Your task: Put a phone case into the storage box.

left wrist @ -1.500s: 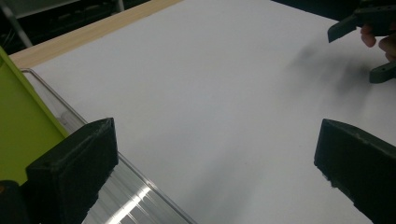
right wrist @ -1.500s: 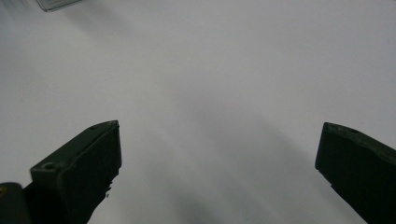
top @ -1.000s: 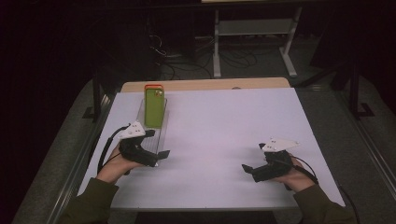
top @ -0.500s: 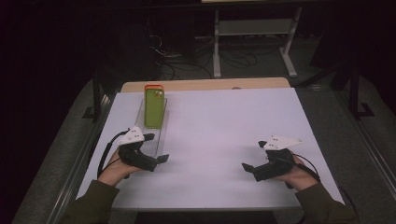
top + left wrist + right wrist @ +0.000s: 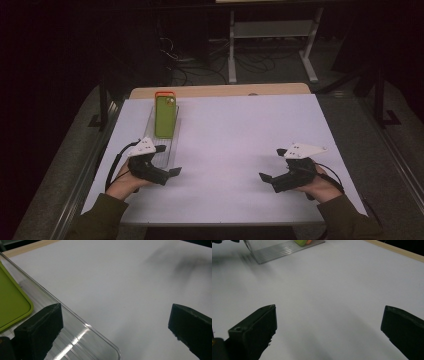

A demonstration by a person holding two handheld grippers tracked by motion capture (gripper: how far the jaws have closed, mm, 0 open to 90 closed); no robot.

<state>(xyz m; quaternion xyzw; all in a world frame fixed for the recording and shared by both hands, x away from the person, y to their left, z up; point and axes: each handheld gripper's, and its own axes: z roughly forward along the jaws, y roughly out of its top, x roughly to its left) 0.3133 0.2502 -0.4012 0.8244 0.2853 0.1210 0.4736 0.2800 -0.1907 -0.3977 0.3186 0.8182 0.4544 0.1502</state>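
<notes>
Lying face down in a clear tray (image 5: 161, 159), the green phone case (image 5: 165, 116) sits toward the far left of the table, a long rounded rectangle with a dark camera cut-out near its far end and an orange edge (image 5: 164, 93) peeking out beyond it. In the left gripper view the case (image 5: 11, 306) reads as matte lime with a raised lip and a softly rounded corner, resting on the ribbed floor of the tray (image 5: 82, 336), whose glossy transparent wall catches a streak of light. The left gripper (image 5: 167, 172) rests just at the near end of that tray, its two black jaws spread wide with nothing between them; one jaw stands over the tray's corner, the other over bare table. The right gripper (image 5: 267, 178) lies well apart on the right side of the table, its blocky, dull black jaws equally wide and empty, and its own view shows the tray (image 5: 279, 249) far off with green and orange at its end. Each gripper carries a pale three-cornered plate and a trailing black cable, held by a hand in an olive sleeve (image 5: 102, 220). The tabletop (image 5: 240, 140) is a smooth white sheet over a wooden board (image 5: 220, 90). Beyond it the room is dark, with tangled cables (image 5: 200, 65) on the floor and a white metal stand (image 5: 272, 42).
</notes>
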